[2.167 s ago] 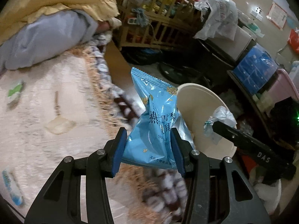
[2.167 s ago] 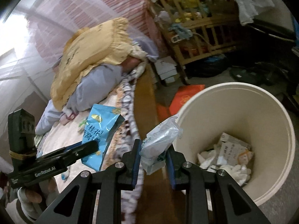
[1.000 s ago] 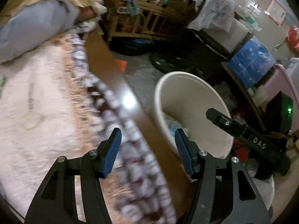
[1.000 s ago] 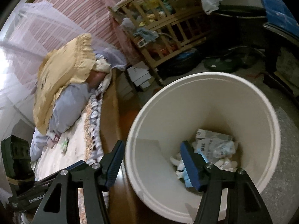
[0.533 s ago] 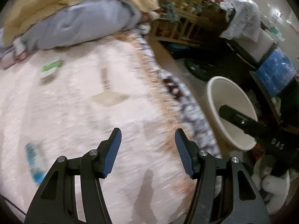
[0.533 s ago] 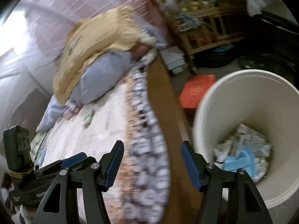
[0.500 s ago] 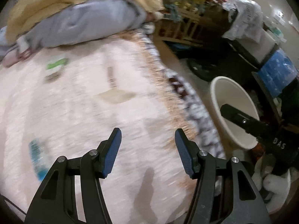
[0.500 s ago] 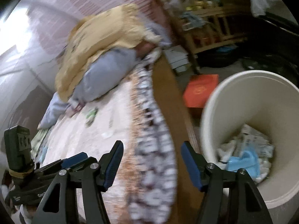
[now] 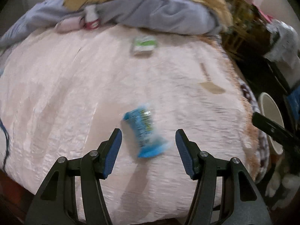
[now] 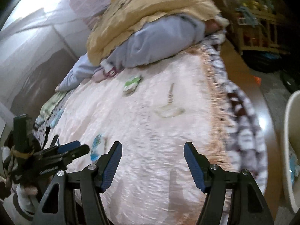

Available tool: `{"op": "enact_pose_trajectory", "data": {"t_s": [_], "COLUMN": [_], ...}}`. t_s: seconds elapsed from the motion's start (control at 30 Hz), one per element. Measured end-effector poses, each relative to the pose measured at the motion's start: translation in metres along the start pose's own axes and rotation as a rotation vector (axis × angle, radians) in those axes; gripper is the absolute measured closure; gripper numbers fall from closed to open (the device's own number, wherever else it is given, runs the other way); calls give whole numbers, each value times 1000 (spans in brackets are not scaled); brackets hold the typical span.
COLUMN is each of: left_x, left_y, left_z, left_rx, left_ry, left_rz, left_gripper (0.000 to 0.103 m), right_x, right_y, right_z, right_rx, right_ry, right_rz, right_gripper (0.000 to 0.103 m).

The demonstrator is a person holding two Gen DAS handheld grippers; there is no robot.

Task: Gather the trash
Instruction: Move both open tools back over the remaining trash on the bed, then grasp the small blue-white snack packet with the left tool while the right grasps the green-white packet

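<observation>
A small blue wrapper lies on the pale pink bedspread, just ahead of and between the fingers of my left gripper, which is open and empty. The same wrapper shows small in the right wrist view, beside the left gripper. My right gripper is open and empty over the bedspread. A green and white packet lies further up the bed. A flat clear wrapper lies near the bed's right edge. The cream trash bin stands right of the bed.
A yellow quilt and grey bedding are piled at the bed's head. A patterned blanket edge and brown bed rail run along the right side. A wooden crib with clutter stands beyond.
Both grippers have let their wrappers go into the bin and are now open. Both have swung left from the bin to over the bed; the left one is now close to the blue wrapper.
</observation>
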State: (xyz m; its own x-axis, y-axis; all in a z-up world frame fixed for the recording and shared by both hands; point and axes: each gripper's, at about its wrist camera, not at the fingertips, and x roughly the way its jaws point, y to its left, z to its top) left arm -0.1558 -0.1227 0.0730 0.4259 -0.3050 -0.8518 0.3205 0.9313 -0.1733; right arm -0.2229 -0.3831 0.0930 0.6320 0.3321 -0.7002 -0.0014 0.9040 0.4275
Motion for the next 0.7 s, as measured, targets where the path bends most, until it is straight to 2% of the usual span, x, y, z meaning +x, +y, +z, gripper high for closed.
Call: {"op": "enact_pose_trajectory", "data": {"t_s": [0.13, 0.23, 0.3, 0.47, 0.6, 0.7], "left_x": [23, 35, 39, 28, 13, 6], "left_y": [10, 17, 21, 33, 52, 65], "left_z": [1, 6, 9, 16, 22, 24], "left_rx": [-45, -85, -93, -84, -95, -101], "left_ry": [3, 3, 5, -12, -50, -76], "left_rz": [-23, -78, -108, -125, -111, -92], "left_gripper": [45, 47, 76, 82, 83, 83], "right_x": [17, 29, 39, 78, 112, 145], "right_y": [14, 22, 27, 41, 56, 70], "right_z": [2, 6, 11, 31, 57, 81], "right_rx": [-42, -68, -82, -101, -118, -137], "right_ry": [31, 48, 54, 81, 72, 70], "right_rz": [4, 4, 11, 26, 24, 11], "right_gripper": [36, 36, 36, 36, 36, 29]}}
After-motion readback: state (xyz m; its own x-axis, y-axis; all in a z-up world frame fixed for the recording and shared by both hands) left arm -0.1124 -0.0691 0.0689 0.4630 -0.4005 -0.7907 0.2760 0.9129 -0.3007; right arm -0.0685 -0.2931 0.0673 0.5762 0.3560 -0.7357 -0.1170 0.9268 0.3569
